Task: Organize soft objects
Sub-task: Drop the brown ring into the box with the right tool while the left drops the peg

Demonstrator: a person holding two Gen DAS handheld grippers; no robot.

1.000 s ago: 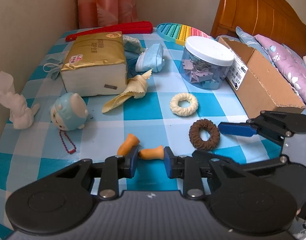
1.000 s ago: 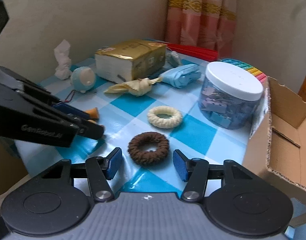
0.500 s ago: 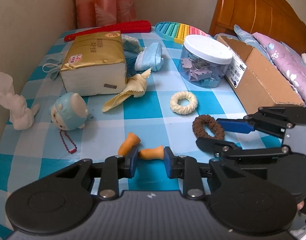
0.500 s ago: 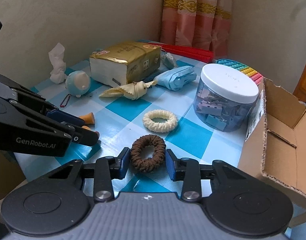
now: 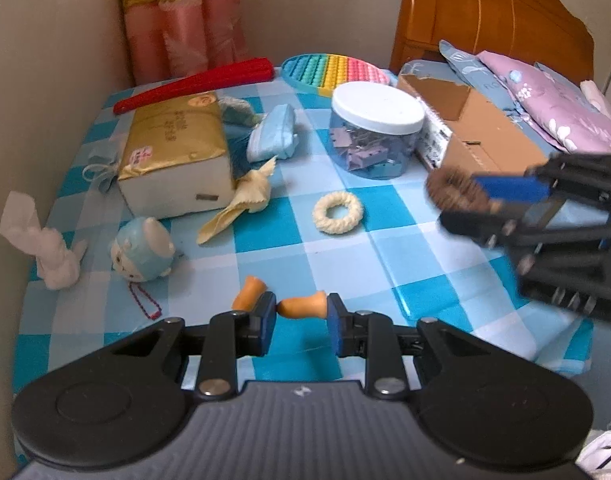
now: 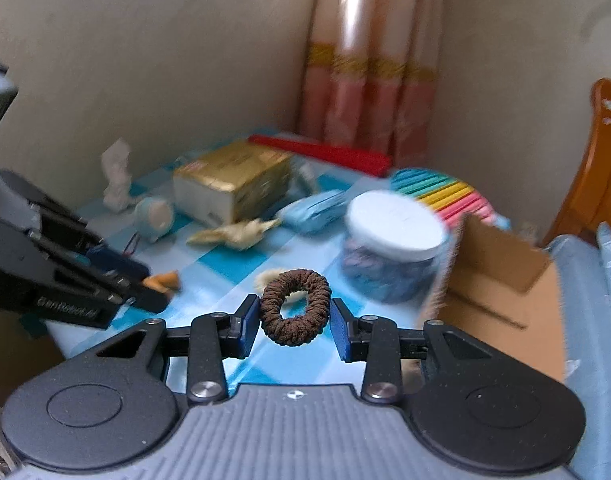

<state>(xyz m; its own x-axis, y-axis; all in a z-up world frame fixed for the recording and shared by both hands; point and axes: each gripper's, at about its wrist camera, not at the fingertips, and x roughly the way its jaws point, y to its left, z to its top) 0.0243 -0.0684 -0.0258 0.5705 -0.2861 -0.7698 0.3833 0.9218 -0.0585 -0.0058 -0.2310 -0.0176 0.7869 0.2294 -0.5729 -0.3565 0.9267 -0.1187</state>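
Right gripper (image 6: 294,320): pads pressed in on the brown scrunchie (image 6: 295,306), which hangs between them clear of the table, ring face toward the camera.
Scrunchie position: off the checked tablecloth (image 5: 345,252), at the right side of the scene, just near of the cardboard box (image 5: 489,128).
Key relation: the box opening lies to the far right of the held scrunchie, beyond the white-lidded jar (image 6: 393,240); my read is that's the drop spot, so the carry goes rightward and away.
Nearer hand: the right one by a long way; the left is well apart from the box.
Right hand pose: level, raised above the table, fingers pointing toward the far wall; the view is smeared by blur.
Left gripper (image 5: 301,314): low at the near edge, fingers partly closed around an orange earplug (image 5: 303,307); both pads look to be touching it, though a firm pinch can't be confirmed.
Earplug axis: lying left to right, straight across the gap.
Second earplug (image 5: 247,296): just left of the left finger, on the cloth.
Also waiting: cream scrunchie (image 5: 337,213) mid-table, untouched.
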